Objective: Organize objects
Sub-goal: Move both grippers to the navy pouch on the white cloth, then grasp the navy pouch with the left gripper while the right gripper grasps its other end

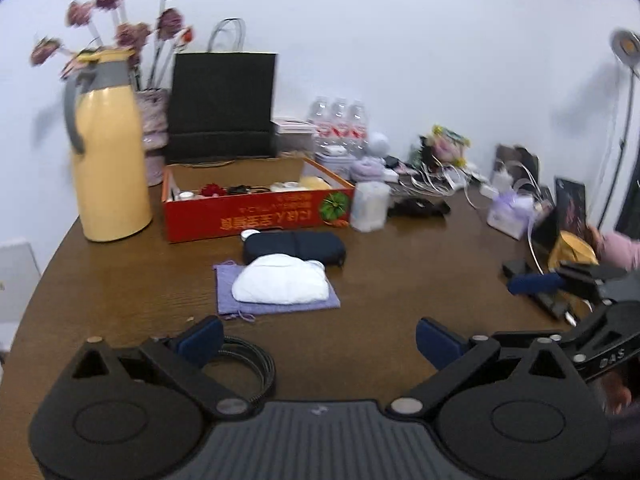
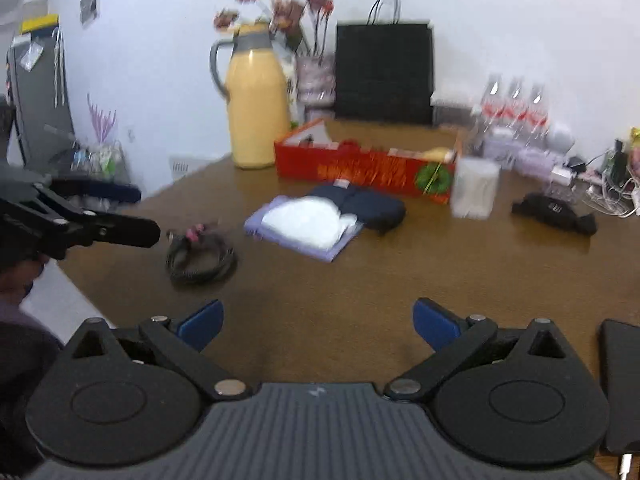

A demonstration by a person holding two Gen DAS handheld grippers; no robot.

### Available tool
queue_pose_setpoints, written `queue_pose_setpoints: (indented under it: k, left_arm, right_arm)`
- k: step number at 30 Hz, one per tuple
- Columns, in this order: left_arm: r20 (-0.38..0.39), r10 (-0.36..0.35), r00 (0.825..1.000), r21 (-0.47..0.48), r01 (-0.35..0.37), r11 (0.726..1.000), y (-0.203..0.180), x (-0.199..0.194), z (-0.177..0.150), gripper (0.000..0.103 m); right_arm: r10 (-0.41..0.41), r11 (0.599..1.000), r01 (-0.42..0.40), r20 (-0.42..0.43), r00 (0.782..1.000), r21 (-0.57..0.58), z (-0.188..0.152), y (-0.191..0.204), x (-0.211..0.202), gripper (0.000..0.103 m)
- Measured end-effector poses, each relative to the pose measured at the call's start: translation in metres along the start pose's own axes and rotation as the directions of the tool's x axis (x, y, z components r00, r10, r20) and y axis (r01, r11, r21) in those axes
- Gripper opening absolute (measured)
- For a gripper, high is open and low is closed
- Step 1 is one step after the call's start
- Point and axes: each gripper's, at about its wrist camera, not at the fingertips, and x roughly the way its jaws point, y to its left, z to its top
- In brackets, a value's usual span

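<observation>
My left gripper (image 1: 318, 340) hangs open over the near part of the brown table (image 1: 400, 280), nothing between its blue pads. A coiled black cable (image 1: 256, 364) lies just under its left finger. Ahead sit a white padded pouch (image 1: 280, 280) on a purple cloth (image 1: 228, 300), a dark blue case (image 1: 294, 246) and an open red box (image 1: 256, 216) holding small items. My right gripper (image 2: 318, 322) is open too and empty, with the cable (image 2: 200, 260), pouch (image 2: 308, 224) and red box (image 2: 360, 168) beyond it. Each gripper shows at the edge of the other's view.
A yellow thermos (image 1: 110, 152), a vase of flowers (image 1: 154, 132), a black paper bag (image 1: 222, 108) and water bottles (image 1: 340, 124) line the back. A clear swab tub (image 1: 370, 206), a black pouch (image 1: 420, 208) and tangled cables (image 1: 436, 180) crowd the right. A flat black device (image 2: 620, 380) lies near my right gripper.
</observation>
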Motion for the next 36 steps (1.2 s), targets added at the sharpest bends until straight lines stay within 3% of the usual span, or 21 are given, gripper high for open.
queue_pose_setpoints:
  k: [5,7,9,12,15,16,18,20,25,27,30,36]
  left_arm:
    - [-0.004,0.027,1.000,-0.002,-0.027,1.000,0.021,0.049,0.023,0.098]
    - [0.007,0.072,0.997,0.006,-0.072,0.997,0.027,0.076,0.039,0.087]
    - [0.008,0.056,0.998,0.017,-0.056,0.998,0.036,0.112,0.058,0.085]
    - [-0.041,0.044,0.998,-0.011,-0.044,0.999,0.058,0.170,0.081,0.080]
    - [-0.141,0.123,0.982,-0.047,-0.130,0.990,0.080,0.226,0.090,0.060]
    - [-0.176,0.098,0.979,-0.077,-0.113,0.991,0.087,0.239,0.090,0.051]
    - [-0.209,0.013,0.978,-0.148,-0.045,0.988,0.099,0.254,0.088,0.048]
    - [-0.208,-0.048,0.977,-0.184,0.010,0.983,0.106,0.259,0.086,0.039]
    - [-0.183,-0.051,0.982,-0.179,0.018,0.984,0.105,0.250,0.085,0.033]
    - [-0.157,-0.055,0.986,-0.161,0.029,0.987,0.093,0.238,0.090,0.030]
    - [-0.083,-0.042,0.996,-0.118,0.032,0.993,0.075,0.201,0.100,0.030]
    - [0.046,-0.035,0.998,-0.103,0.039,0.994,0.041,0.115,0.094,0.031]
  right_arm:
    - [-0.040,0.996,0.037,0.039,0.998,0.085,0.021,-0.023,0.039,0.099]
    - [-0.037,0.993,0.031,0.052,0.998,0.111,0.034,-0.033,0.064,0.097]
    - [-0.050,0.991,0.044,0.050,0.998,0.123,0.049,-0.043,0.096,0.092]
    - [-0.049,0.986,0.046,0.017,0.999,0.158,0.066,-0.059,0.150,0.083]
    - [-0.048,0.971,0.055,-0.038,0.998,0.233,0.070,-0.074,0.194,0.079]
    - [-0.034,0.963,0.047,-0.054,0.998,0.266,0.069,-0.079,0.209,0.074]
    - [-0.011,0.948,0.032,-0.069,0.998,0.316,0.067,-0.086,0.225,0.065]
    - [0.012,0.930,0.012,-0.064,0.998,0.366,0.060,-0.092,0.238,0.059]
    - [-0.012,0.926,0.028,-0.045,0.999,0.378,0.059,-0.094,0.240,0.046]
    - [-0.049,0.939,0.063,-0.051,0.998,0.337,0.065,-0.086,0.231,0.046]
    - [-0.093,0.962,0.088,0.007,0.996,0.260,0.078,-0.069,0.201,0.046]
    - [-0.074,0.974,0.042,0.139,0.988,0.221,0.082,-0.044,0.118,0.046]
